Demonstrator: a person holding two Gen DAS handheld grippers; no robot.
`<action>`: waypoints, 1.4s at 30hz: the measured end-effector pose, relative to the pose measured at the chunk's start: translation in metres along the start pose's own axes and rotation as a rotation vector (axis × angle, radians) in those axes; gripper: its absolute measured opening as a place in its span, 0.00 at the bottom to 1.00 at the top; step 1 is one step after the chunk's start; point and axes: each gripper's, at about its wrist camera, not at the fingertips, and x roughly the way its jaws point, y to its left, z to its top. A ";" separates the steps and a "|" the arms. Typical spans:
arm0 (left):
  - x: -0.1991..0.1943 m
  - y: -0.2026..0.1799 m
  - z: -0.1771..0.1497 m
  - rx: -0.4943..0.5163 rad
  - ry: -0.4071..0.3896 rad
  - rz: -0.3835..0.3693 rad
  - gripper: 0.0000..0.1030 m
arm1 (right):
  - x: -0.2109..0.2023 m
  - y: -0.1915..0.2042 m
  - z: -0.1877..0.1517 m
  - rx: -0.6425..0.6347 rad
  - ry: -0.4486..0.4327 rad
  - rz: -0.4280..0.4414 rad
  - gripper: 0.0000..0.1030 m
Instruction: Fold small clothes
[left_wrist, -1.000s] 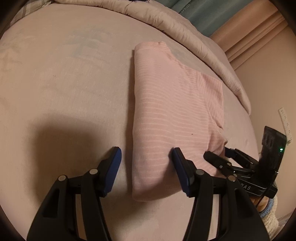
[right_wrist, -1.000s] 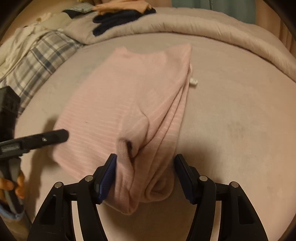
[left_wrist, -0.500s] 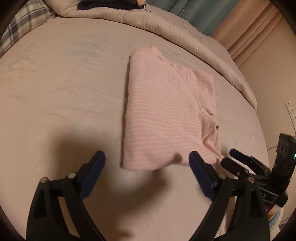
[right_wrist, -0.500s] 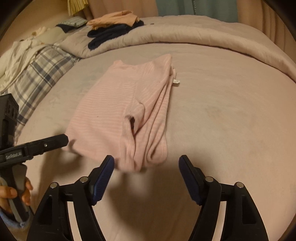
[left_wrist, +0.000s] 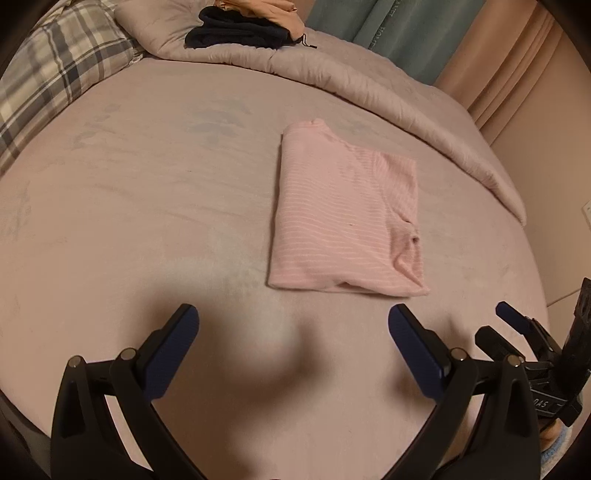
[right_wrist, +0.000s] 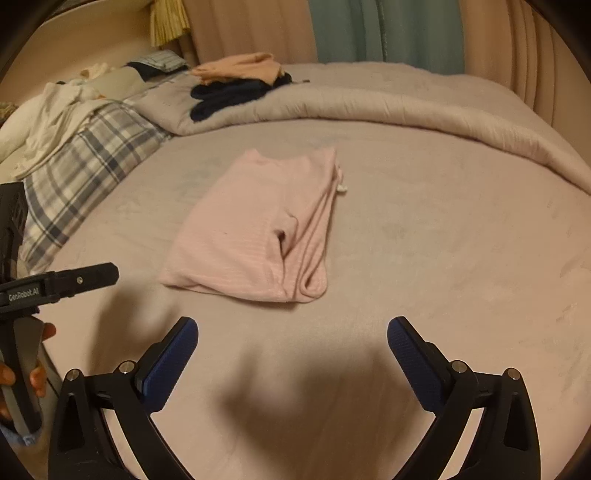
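Note:
A pink striped garment (left_wrist: 343, 214) lies folded into a flat rectangle on the pinkish bed sheet (left_wrist: 147, 206); it also shows in the right wrist view (right_wrist: 258, 229), with a small white label at its far right edge. My left gripper (left_wrist: 293, 338) is open and empty, held above the sheet short of the garment's near edge. My right gripper (right_wrist: 291, 349) is open and empty, also short of the garment. Each gripper shows at the edge of the other's view: the right one (left_wrist: 513, 328), the left one (right_wrist: 85, 275).
A rolled duvet (right_wrist: 406, 107) runs along the far side of the bed. A pile of dark blue and peach clothes (right_wrist: 240, 85) sits on it. A plaid pillow (right_wrist: 85, 166) and white cloth (right_wrist: 51, 110) lie at the left. Curtains (right_wrist: 384, 29) hang behind.
Both grippers have opened wide, let go of the garment's near edge and pulled back and up. The garment now lies flat and free on the sheet.

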 end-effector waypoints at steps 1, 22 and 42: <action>-0.002 0.003 -0.002 -0.019 0.009 -0.003 1.00 | -0.004 0.003 0.000 -0.010 -0.010 0.001 0.99; -0.050 -0.027 -0.030 0.111 -0.050 0.267 1.00 | -0.041 0.023 -0.008 -0.085 -0.038 -0.046 0.99; -0.078 -0.051 -0.035 0.167 -0.127 0.291 1.00 | -0.057 0.032 0.002 -0.096 -0.063 -0.014 0.99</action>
